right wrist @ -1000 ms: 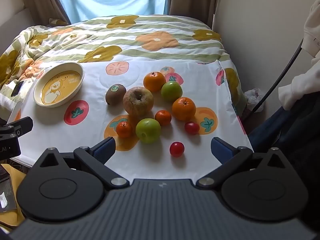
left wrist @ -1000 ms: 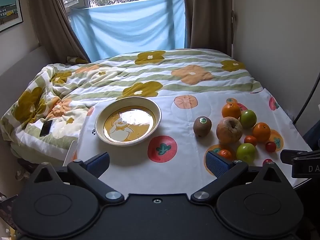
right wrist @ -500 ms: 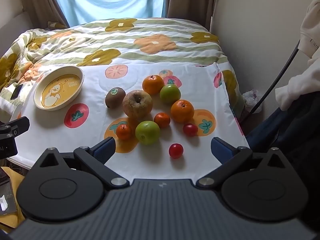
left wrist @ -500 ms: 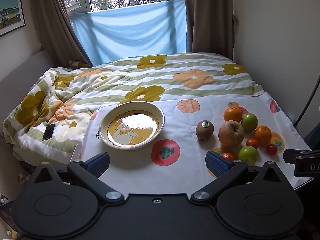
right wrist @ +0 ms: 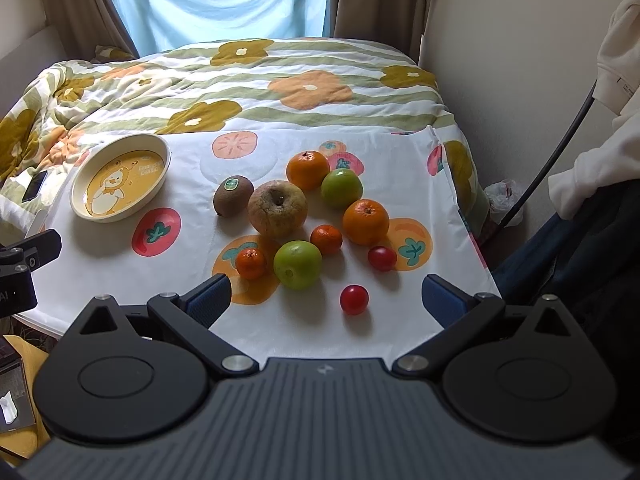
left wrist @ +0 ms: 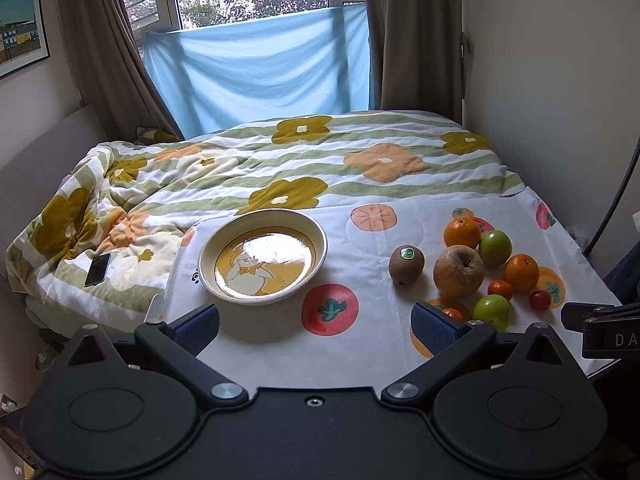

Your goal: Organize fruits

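Observation:
A cream bowl [left wrist: 262,260] [right wrist: 120,180] with a yellow duck picture sits empty on a white fruit-print cloth [left wrist: 360,344]. To its right lie several fruits: a kiwi [left wrist: 406,265] [right wrist: 233,195], a wrinkled brown apple [left wrist: 458,271] [right wrist: 277,209], two oranges [right wrist: 308,170] [right wrist: 366,222], two green apples [right wrist: 342,188] [right wrist: 297,265], two small mandarins [right wrist: 251,263] [right wrist: 326,239] and two cherry tomatoes [right wrist: 354,299] [right wrist: 382,258]. My left gripper [left wrist: 316,320] is open, held back from the cloth's near edge. My right gripper [right wrist: 326,296] is open just short of the fruits.
The cloth lies on a bed with a flowered quilt [left wrist: 280,160]. A phone [left wrist: 97,269] rests on the quilt at the left. A wall [left wrist: 560,80] runs along the right. A person's pale sleeve [right wrist: 608,120] and a dark cable [right wrist: 560,148] are at the right.
Both grippers have drawn back and tilted up, so the bowl and fruits sit lower and farther in view. Nothing on the cloth has moved.

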Demonstrator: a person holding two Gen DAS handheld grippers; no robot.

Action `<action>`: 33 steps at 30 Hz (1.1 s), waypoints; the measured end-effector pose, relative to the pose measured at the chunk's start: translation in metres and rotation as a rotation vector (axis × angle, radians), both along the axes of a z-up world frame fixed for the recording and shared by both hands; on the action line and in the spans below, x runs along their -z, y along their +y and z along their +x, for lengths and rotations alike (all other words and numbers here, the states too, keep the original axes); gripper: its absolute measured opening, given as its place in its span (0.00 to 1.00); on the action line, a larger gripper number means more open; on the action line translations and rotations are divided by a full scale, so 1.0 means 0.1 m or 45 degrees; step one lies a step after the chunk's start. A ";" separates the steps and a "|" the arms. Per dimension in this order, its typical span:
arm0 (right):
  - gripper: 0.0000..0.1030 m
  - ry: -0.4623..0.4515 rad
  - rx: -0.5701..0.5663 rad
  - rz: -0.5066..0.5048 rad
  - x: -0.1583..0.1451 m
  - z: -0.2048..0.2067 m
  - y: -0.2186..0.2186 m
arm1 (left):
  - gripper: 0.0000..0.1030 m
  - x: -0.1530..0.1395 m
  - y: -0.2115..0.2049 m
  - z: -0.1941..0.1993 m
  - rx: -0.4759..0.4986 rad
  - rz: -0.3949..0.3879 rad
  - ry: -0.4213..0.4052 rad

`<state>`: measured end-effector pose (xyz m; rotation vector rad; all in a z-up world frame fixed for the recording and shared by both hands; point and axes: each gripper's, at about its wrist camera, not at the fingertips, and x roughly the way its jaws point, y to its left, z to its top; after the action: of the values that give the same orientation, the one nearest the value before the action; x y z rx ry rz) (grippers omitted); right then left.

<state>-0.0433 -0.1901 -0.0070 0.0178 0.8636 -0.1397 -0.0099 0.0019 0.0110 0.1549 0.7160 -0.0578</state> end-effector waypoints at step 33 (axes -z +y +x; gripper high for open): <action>1.00 0.002 0.005 0.020 -0.01 -0.07 -0.03 | 1.00 -0.03 -0.02 -0.04 0.006 -0.001 -0.007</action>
<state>-0.0504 -0.1928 -0.0057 0.0339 0.8661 -0.1367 -0.0138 -0.0005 0.0144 0.1560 0.7097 -0.0618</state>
